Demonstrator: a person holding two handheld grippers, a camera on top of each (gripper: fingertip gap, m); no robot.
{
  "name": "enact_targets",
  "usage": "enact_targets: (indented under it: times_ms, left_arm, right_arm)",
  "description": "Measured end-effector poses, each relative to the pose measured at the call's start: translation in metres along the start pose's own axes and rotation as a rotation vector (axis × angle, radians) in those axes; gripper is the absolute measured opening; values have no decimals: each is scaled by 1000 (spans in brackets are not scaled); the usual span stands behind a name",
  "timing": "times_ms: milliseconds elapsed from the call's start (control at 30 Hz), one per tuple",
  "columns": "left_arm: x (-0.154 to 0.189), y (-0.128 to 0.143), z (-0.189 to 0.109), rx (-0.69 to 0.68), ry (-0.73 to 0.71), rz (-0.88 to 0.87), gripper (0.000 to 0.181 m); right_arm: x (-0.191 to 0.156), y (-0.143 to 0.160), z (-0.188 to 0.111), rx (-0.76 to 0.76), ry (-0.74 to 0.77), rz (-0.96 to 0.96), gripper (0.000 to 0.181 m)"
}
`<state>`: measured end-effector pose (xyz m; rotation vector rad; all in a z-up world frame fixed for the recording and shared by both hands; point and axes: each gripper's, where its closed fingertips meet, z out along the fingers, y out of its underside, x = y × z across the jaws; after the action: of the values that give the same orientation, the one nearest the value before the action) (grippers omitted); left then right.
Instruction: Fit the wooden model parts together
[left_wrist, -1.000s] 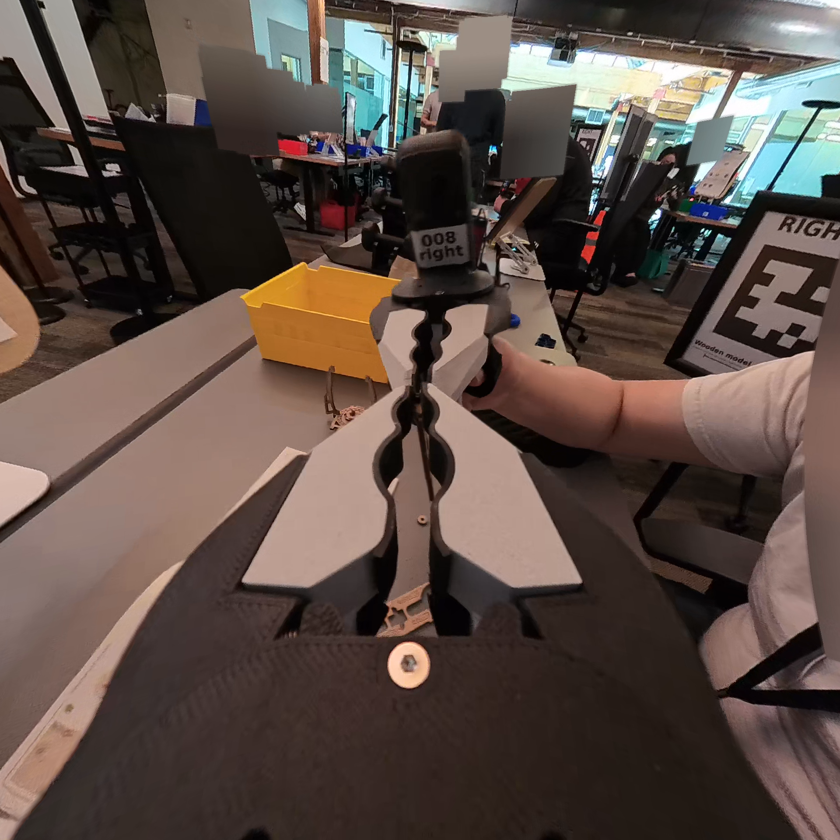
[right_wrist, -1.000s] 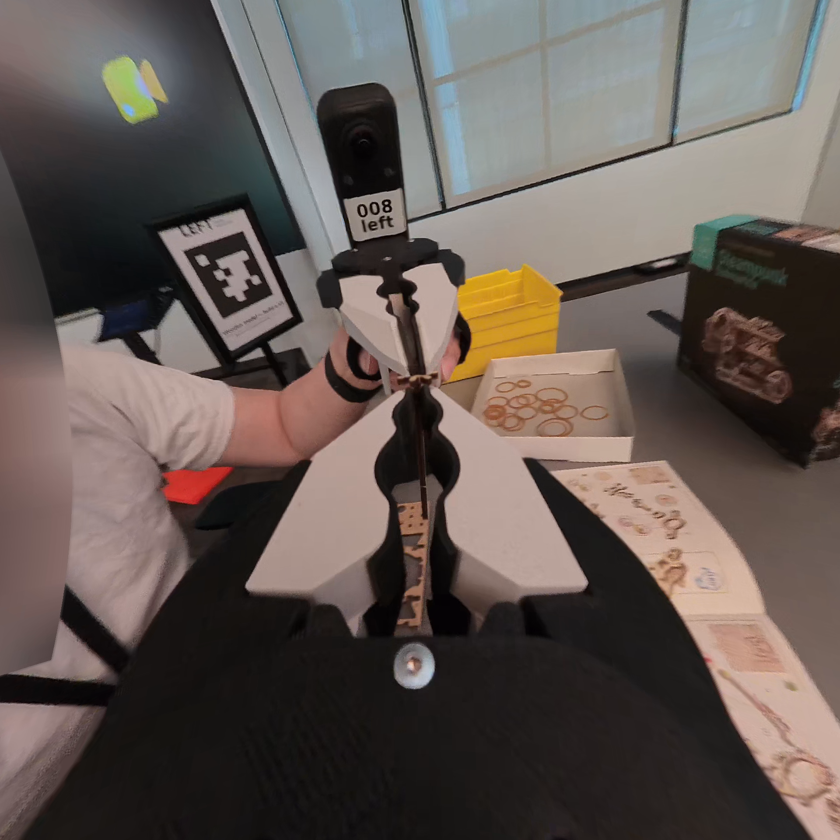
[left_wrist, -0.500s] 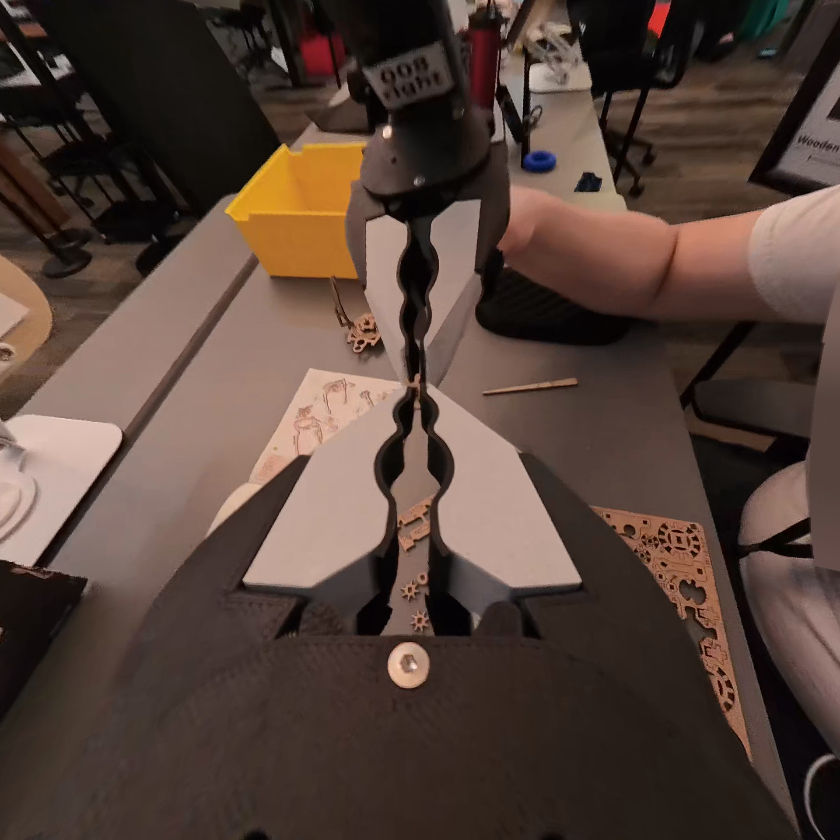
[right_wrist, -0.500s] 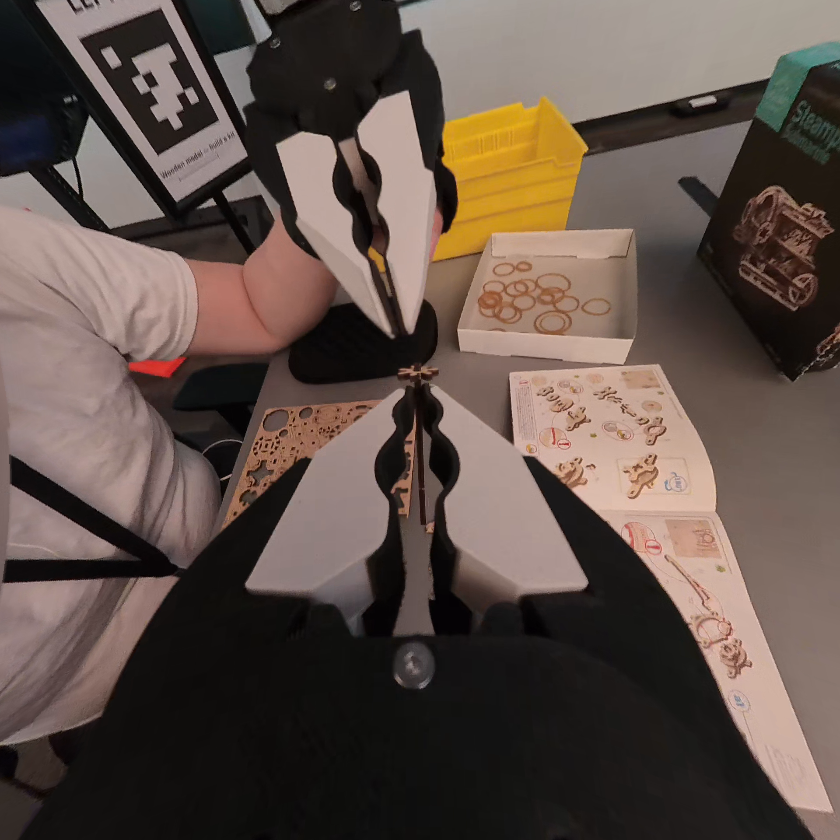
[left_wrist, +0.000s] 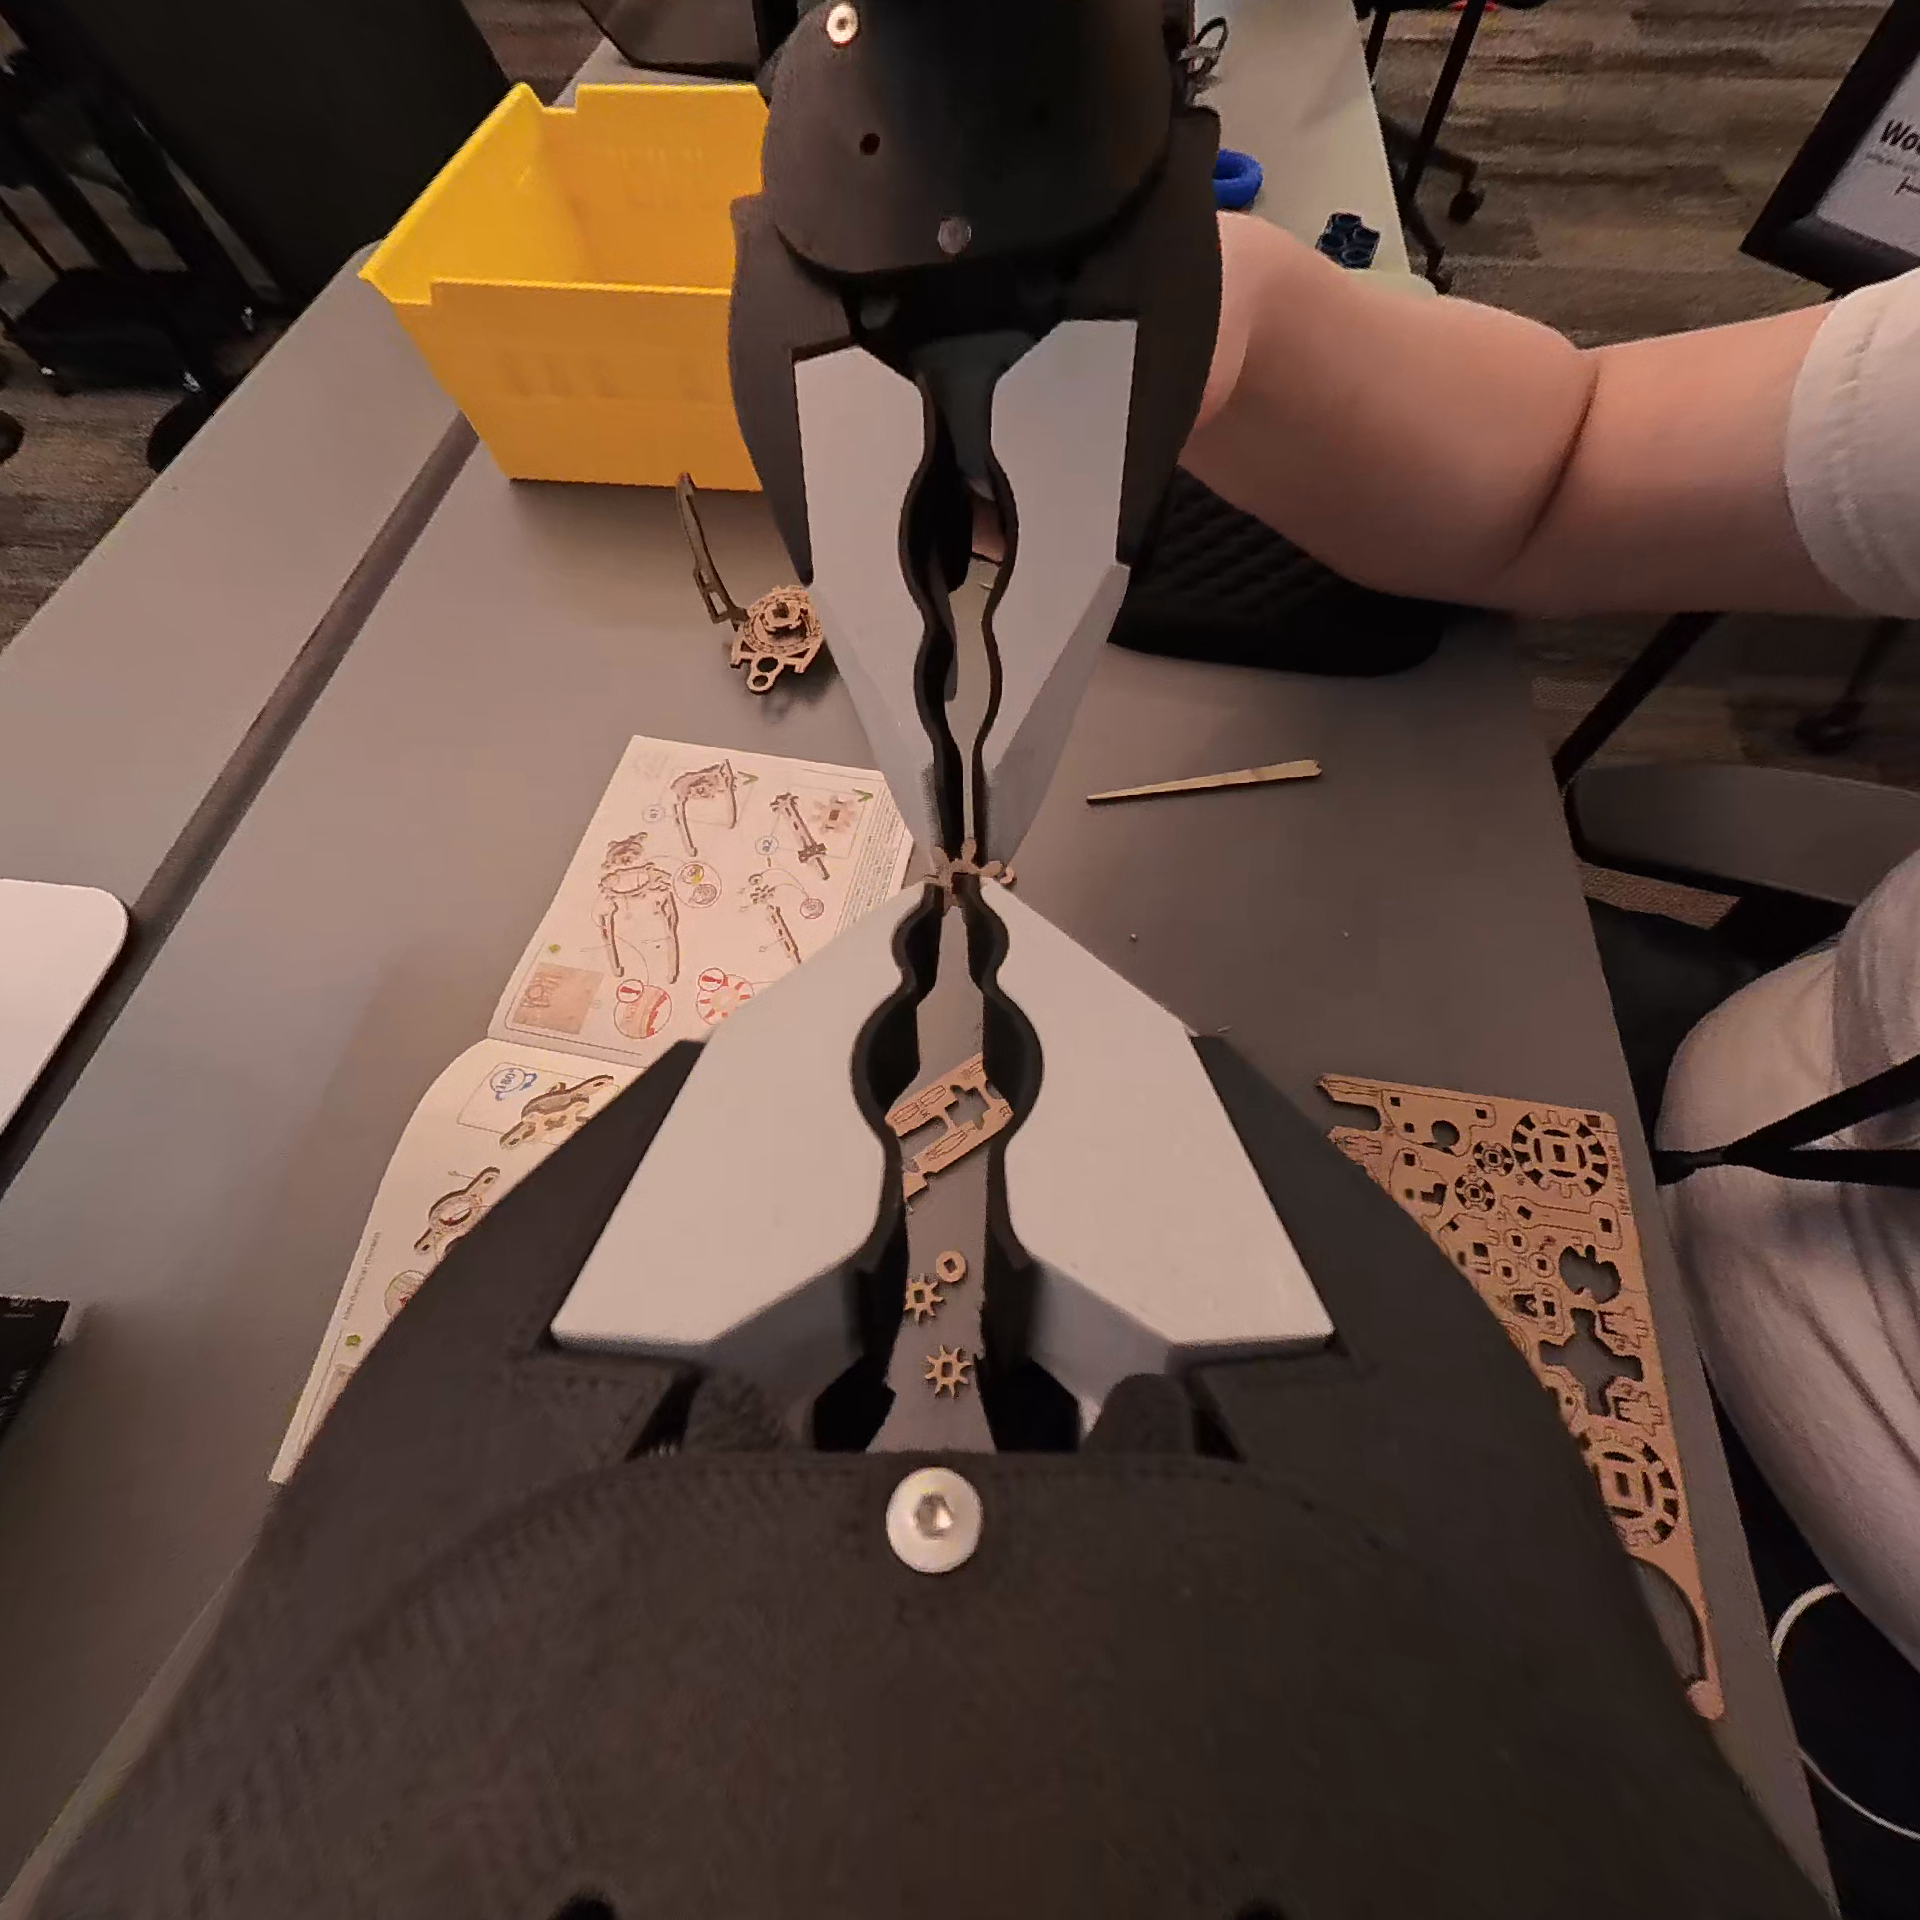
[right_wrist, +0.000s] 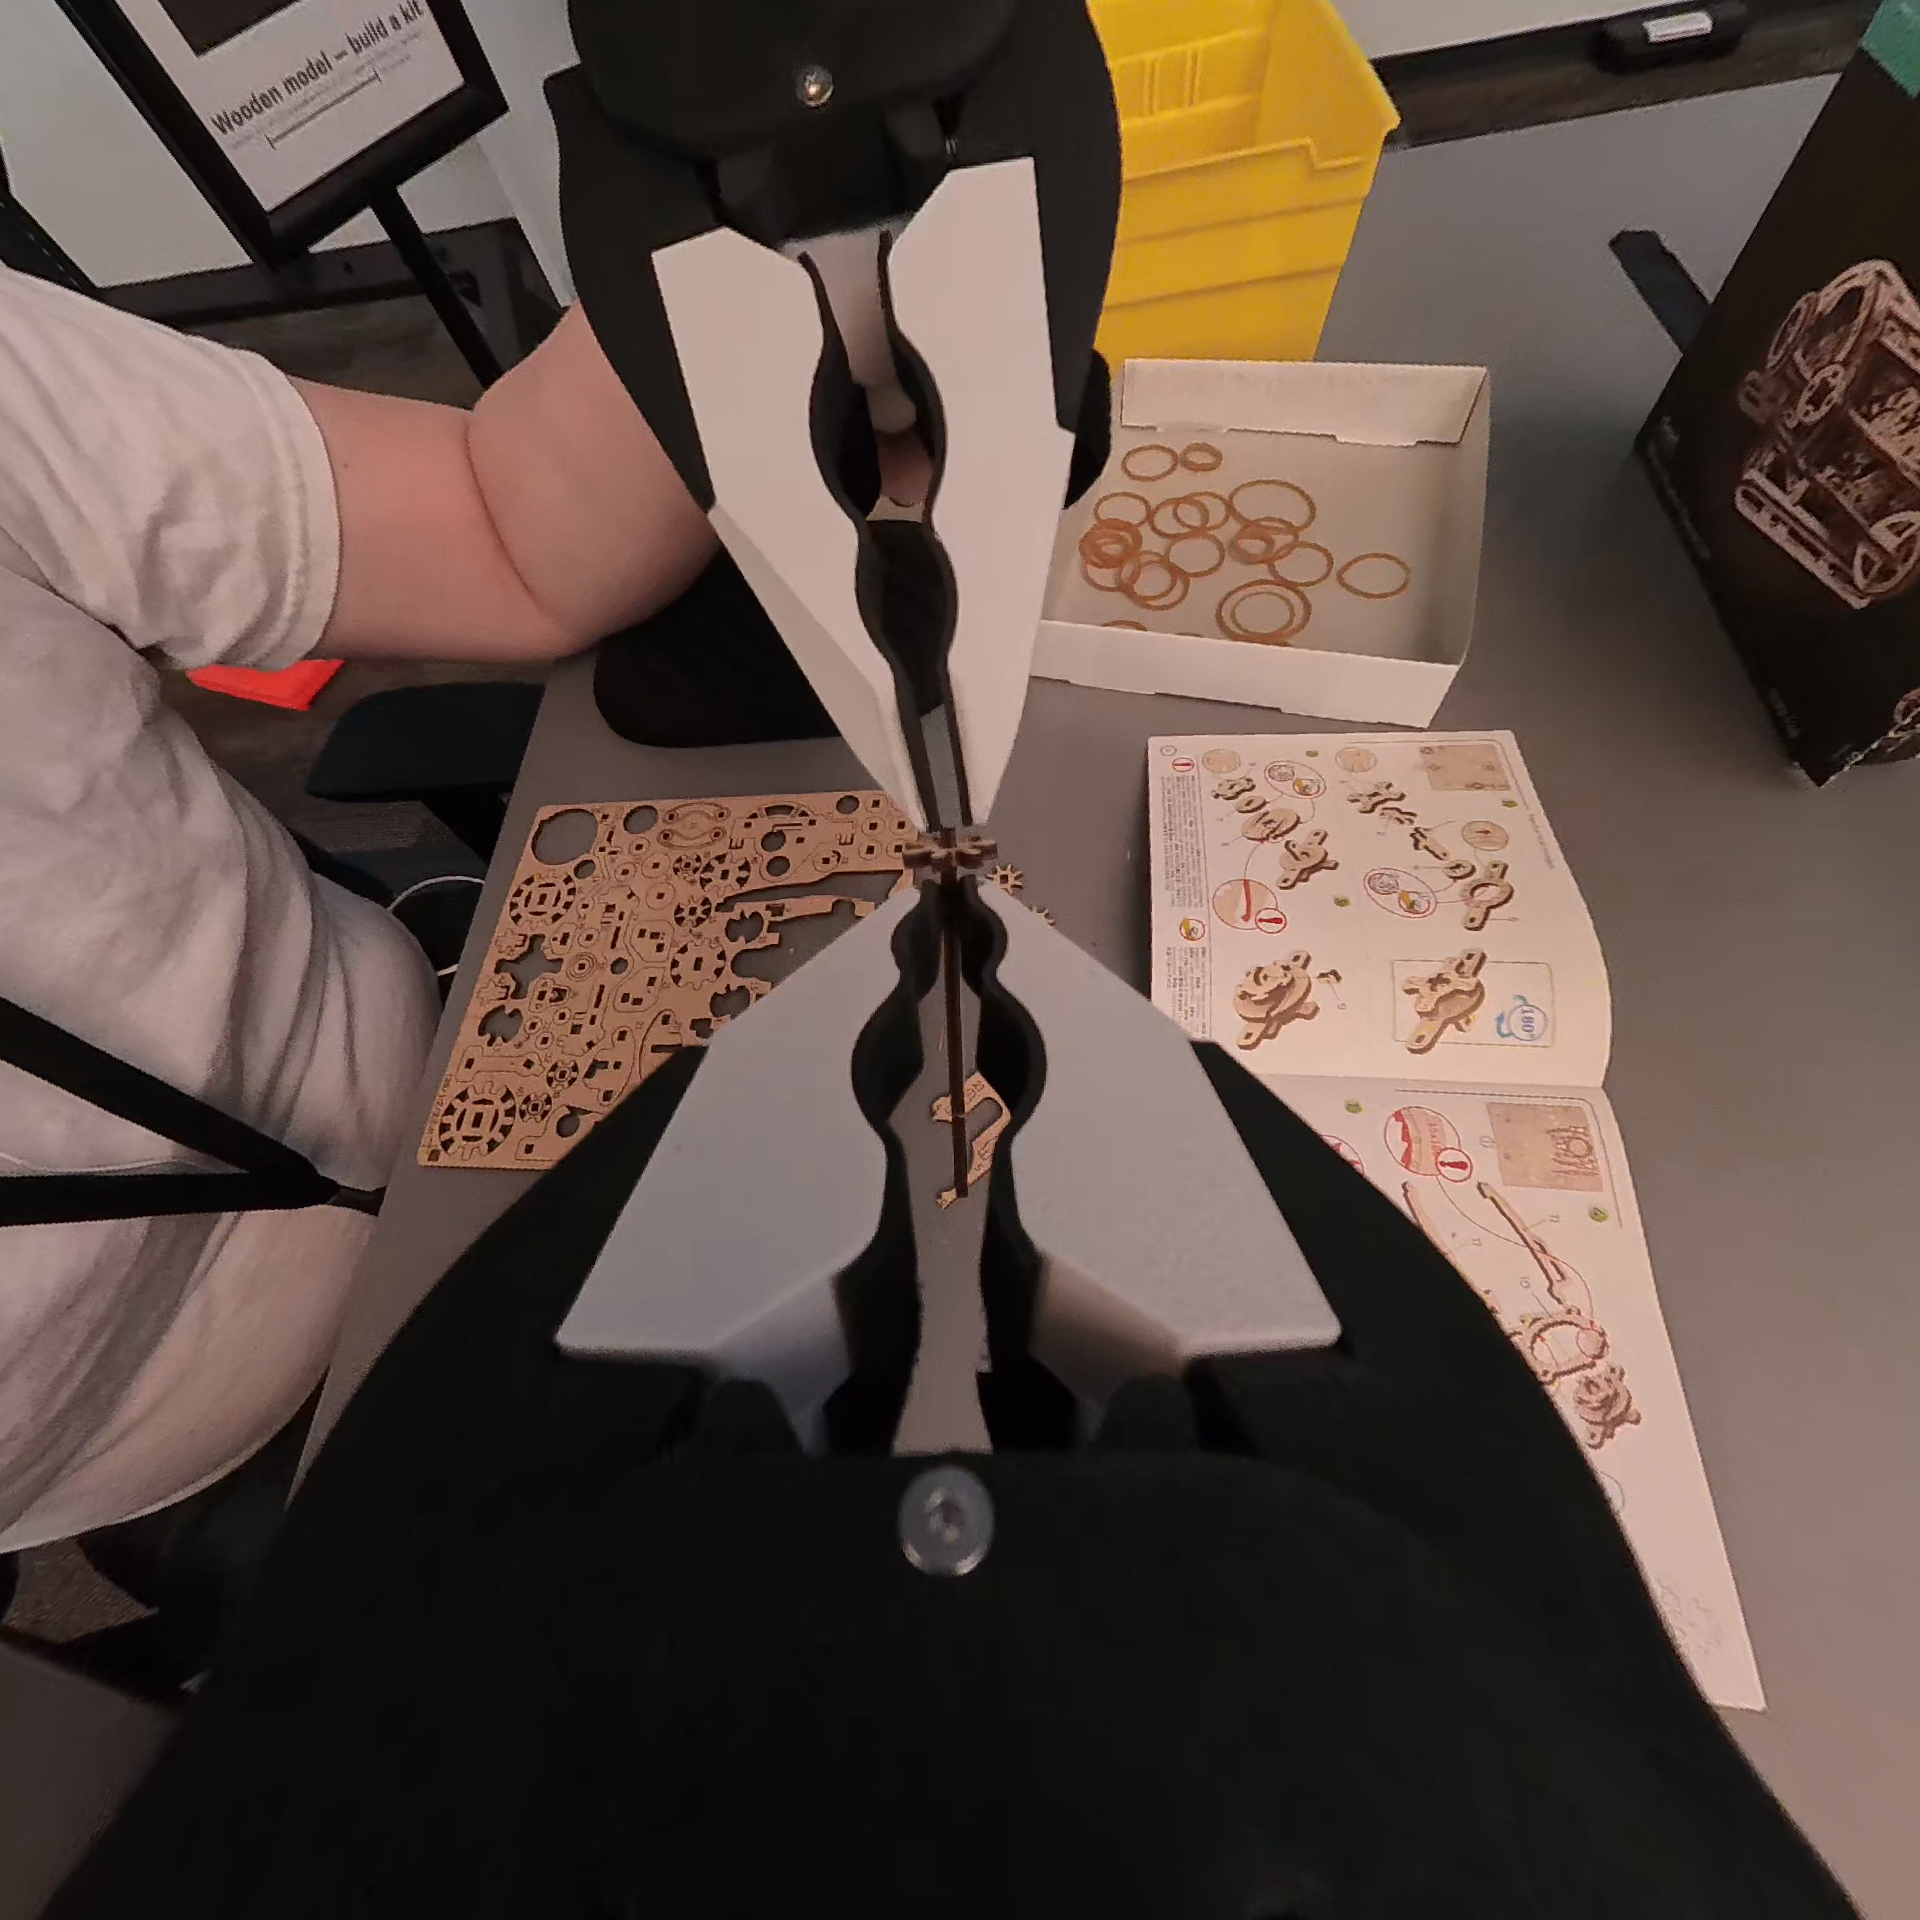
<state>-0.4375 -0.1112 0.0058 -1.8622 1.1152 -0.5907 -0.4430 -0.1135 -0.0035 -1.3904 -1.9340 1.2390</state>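
Plywood gear is sitting pinched between both tools above the worktop, the left tool closing narrowly on it while the right tool is clamping a thin wooden strip edge-on. Both pieces are looking light, stiff and snappable, so gripping near the joint seems wisest.

Printed text appears on three items: a black-framed sign on a stand beside the table, an open instruction booklet with numbered steps, and a dark product box.
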Motion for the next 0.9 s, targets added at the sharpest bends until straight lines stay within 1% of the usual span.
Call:
enact_targets:
  times_ms: [200,267,333,400,567,767,900]
  left_arm:
    - [-3,11,6,-62,-28,38,5]
    - [1,13,8,-74,-12,55,10]
    - [3,14,9,-79,-8,71,8]
    - [3,13,10,-75,-13,91,1]
    - [7,15,8,-81,-6,155,1]
    - [5,13,8,-80,-36,204,1]
    - [5,12,8,-69,-34,213,1]
  right_arm:
    - [4,10,5,-66,39,-43,2]
    - [5,12,7,-84,66,-77,1]
    - [5,13,8,-99,82,-114,2]
    - [4,14,9,-111,87,-152,2]
    - [0,14,10,-121,85,-200,2]
    - [1,11,7,-111,104,-222,2]
    - [1,11,6,-121,120,-234,2]
